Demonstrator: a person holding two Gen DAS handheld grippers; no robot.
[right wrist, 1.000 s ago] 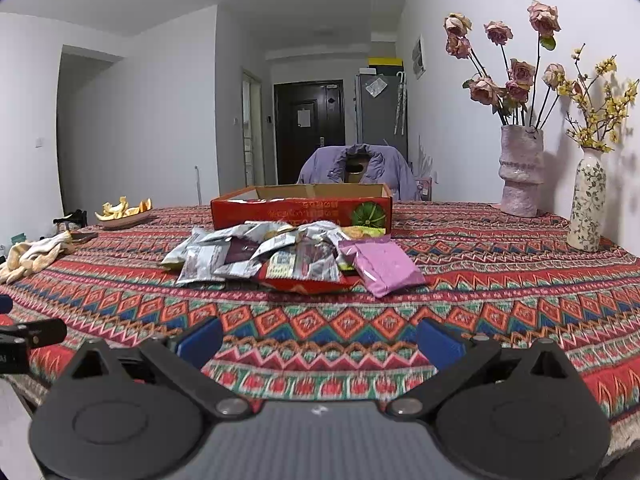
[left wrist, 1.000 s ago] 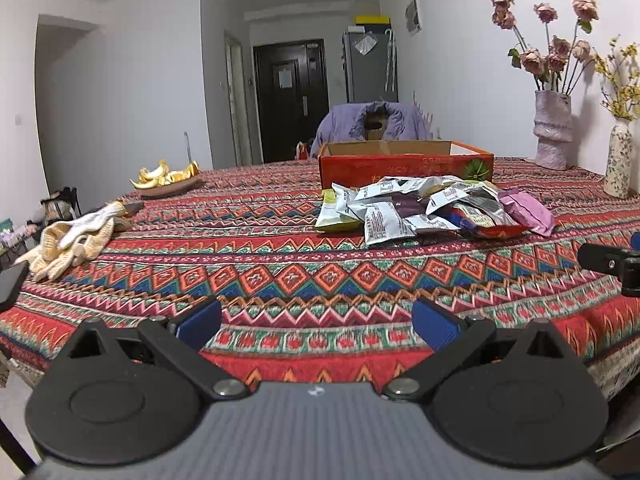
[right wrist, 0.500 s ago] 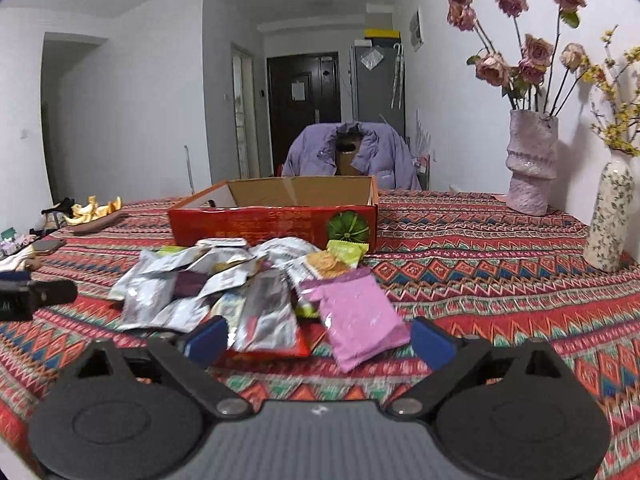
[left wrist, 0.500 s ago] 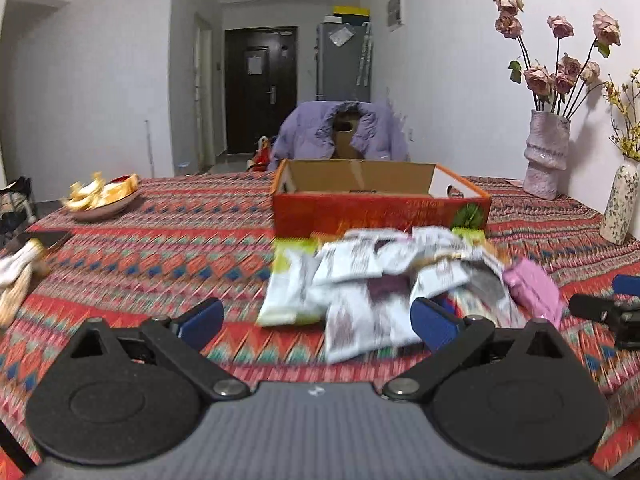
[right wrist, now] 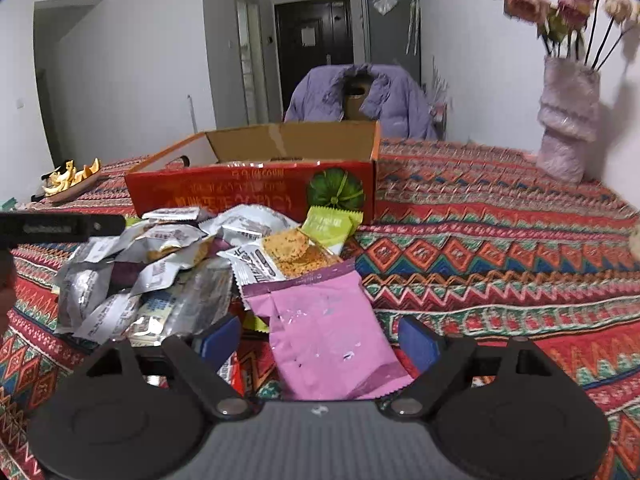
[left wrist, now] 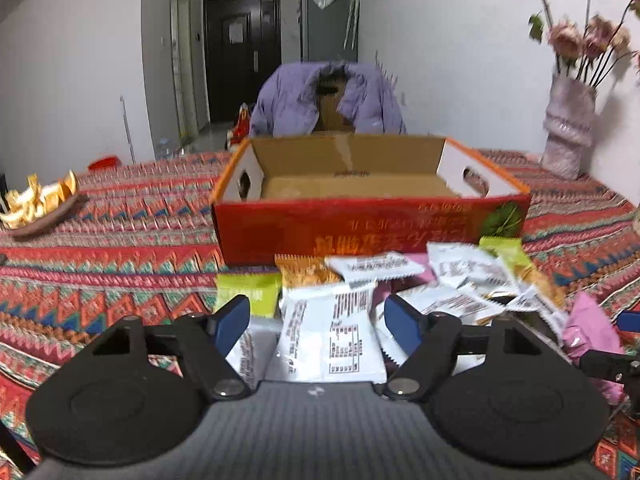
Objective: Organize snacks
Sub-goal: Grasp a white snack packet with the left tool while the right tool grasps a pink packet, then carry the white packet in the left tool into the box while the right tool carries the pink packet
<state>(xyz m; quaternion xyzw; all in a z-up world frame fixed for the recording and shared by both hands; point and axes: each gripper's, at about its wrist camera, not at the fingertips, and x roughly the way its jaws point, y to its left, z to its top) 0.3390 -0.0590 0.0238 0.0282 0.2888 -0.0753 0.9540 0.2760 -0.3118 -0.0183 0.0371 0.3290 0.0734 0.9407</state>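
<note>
A heap of snack packets lies on the patterned tablecloth in front of an open, empty red cardboard box point(left wrist: 360, 232) point(right wrist: 248, 192). My left gripper point(left wrist: 318, 324) hangs low over the heap's left side. Its jaws are closing around a white packet point(left wrist: 332, 332) that lies between the blue pads, and no pad visibly presses on it. My right gripper point(right wrist: 320, 342) is at the heap's right end. Its jaws are closing on either side of a pink packet point(right wrist: 328, 332), with a gap left at each pad. Silver packets point(right wrist: 120, 280), a green packet point(right wrist: 328, 224) and an orange packet point(right wrist: 292, 252) fill the rest of the heap.
A pale vase of dried roses point(left wrist: 568, 136) point(right wrist: 568, 120) stands at the back right by the wall. A dish of peels point(left wrist: 36, 208) point(right wrist: 72, 180) sits at the left. Behind the box is a chair draped with a purple jacket point(left wrist: 328, 100).
Both grippers have moved forward over the table, from its near edge to the snack heap. Their jaws have narrowed, and a packet now lies between each pair of pads.
</note>
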